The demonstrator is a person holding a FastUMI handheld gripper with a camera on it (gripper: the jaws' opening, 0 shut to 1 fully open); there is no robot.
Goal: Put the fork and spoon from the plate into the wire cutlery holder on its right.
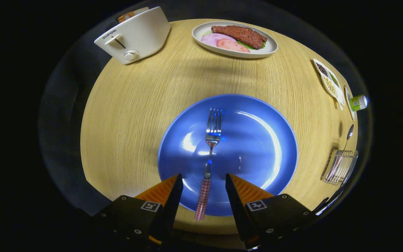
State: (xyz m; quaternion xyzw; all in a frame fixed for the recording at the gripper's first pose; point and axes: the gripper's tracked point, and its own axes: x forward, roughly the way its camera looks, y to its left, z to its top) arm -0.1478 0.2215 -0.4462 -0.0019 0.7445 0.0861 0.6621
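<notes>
A blue plate [257,140] lies on the wooden table just ahead of my fingers. On it rests a fork [211,140] with a red checked handle, tines pointing away from me. The handle end runs back between my two fingers. My gripper [204,182] is open, a finger on either side of the handle, neither touching it. To the right of the plate stands the wire cutlery holder [339,167]. A spoon [348,134] stands in it with its bowl up.
A white toaster [135,35] sits at the far left of the table. An oval plate of meat and ham [234,39] lies at the far middle. A divided dish of seeds [329,82] and a small green bottle [358,102] sit at the far right edge.
</notes>
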